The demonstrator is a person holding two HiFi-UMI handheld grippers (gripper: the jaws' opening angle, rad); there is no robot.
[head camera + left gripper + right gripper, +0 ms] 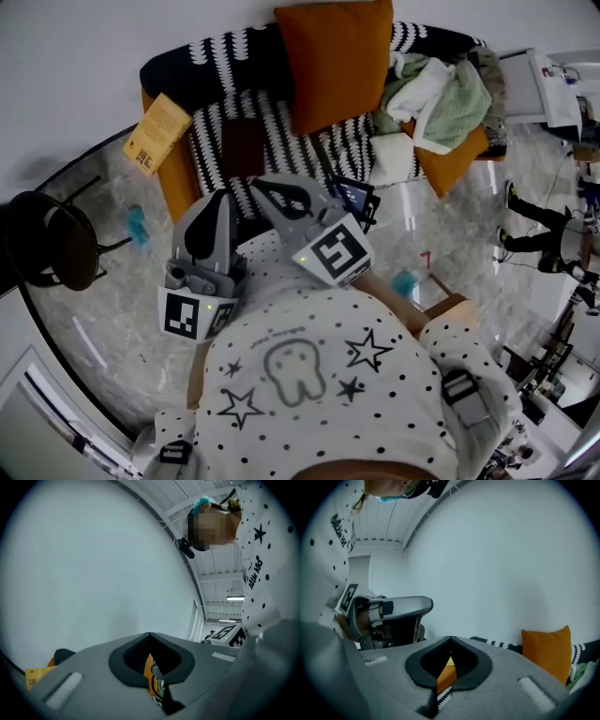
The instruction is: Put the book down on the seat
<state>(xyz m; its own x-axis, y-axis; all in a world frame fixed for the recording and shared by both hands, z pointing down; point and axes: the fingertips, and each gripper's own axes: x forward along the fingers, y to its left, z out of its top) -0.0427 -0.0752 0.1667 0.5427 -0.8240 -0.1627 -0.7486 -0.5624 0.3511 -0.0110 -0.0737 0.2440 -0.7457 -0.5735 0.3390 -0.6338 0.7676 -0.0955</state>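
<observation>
an orange sofa (174, 187) draped in a black-and-white patterned throw is standing against a white wall. a yellow paperback book (157, 132) is resting tilted on the sofa's arm on the left gripper's side. a dark brown flat rectangle (242, 148) is lying on the seat (286, 141), near that arm. in front of the sofa, a person is holding the left gripper (223, 199) and the right gripper (259, 186), each with its jaws pressed together and nothing between them.
</observation>
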